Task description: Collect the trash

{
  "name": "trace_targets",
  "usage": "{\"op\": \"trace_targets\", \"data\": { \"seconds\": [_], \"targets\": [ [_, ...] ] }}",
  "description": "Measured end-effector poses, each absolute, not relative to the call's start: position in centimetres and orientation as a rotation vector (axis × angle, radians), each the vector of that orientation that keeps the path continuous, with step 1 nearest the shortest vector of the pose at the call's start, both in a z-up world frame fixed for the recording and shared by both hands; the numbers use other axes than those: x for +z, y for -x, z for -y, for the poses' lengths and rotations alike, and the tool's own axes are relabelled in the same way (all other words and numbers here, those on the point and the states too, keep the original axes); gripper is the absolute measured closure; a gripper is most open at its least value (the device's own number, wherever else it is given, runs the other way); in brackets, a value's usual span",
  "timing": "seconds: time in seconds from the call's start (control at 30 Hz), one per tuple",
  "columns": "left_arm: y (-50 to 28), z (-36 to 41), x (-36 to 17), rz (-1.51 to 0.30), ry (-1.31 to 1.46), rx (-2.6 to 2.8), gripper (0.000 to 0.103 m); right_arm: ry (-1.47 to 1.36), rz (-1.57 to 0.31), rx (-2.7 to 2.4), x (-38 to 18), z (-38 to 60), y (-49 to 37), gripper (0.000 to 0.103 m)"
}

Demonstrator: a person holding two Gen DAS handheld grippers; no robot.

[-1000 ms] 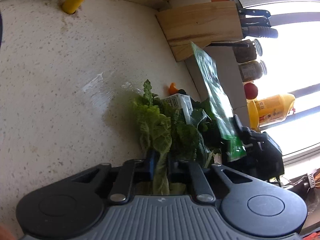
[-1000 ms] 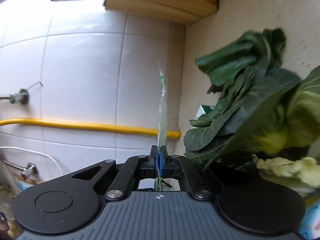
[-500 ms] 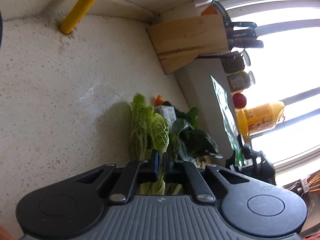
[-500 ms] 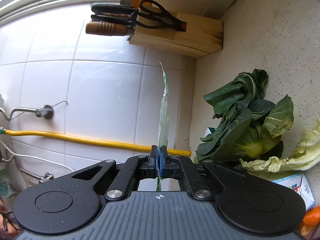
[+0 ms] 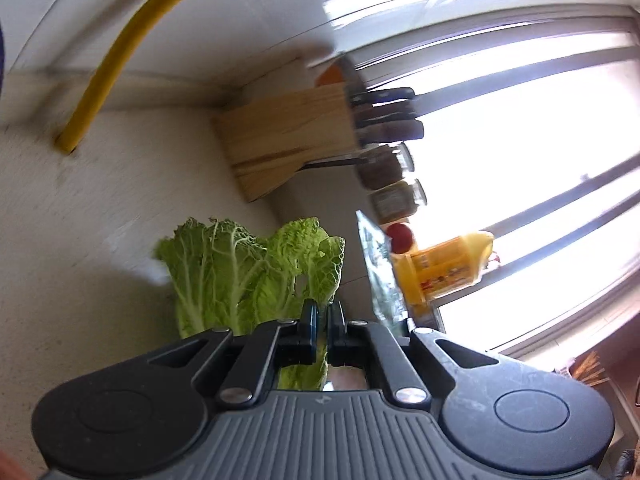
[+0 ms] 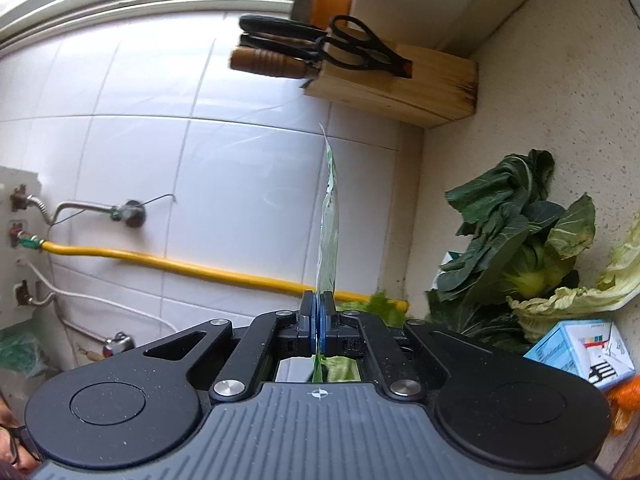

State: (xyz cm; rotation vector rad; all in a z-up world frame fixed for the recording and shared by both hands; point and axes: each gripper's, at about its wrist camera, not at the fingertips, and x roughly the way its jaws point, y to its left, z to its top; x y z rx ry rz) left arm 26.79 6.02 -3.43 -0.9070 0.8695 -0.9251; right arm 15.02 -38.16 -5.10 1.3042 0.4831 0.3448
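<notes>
My left gripper [image 5: 320,312] is shut on a pale green cabbage leaf [image 5: 240,276] that hangs above the speckled counter [image 5: 60,240]. My right gripper [image 6: 319,304] is shut on a thin green and clear plastic wrapper [image 6: 330,216], seen edge-on and standing upright from the fingers. The same wrapper [image 5: 378,268] shows at the right in the left wrist view. On the counter in the right wrist view lie a dark green leafy vegetable [image 6: 516,232], pale cabbage leaves [image 6: 576,300], a small blue and white carton [image 6: 584,352] and an orange scrap [image 6: 624,404].
A wooden knife block [image 6: 400,84] with knives and scissors stands in the counter's corner. A yellow hose [image 6: 180,268] runs along the white tiled wall. Jars [image 5: 396,196], a red fruit [image 5: 401,237] and a yellow bottle [image 5: 444,268] line the window sill.
The left gripper has lifted the cabbage leaf up and away from the pile. The right gripper has drawn back with the wrapper, so the pile and knife block look farther off.
</notes>
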Motion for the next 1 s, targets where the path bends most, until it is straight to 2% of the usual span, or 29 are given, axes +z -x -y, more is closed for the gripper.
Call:
{"op": "trace_targets", "data": {
  "seconds": [0.57, 1.0],
  "targets": [
    [-23.4, -6.6, 2.9, -0.692, 0.905, -0.995, 0.100, -1.268, -0.430, 0.433, -2.4, 37.0, -12.4, 0.100],
    [-20.6, -8.2, 4.8, -0.640, 0.915, -0.951, 0.100, -1.244, -0.438, 0.478, -1.6, 36.0, -10.9, 0.099]
  ]
}}
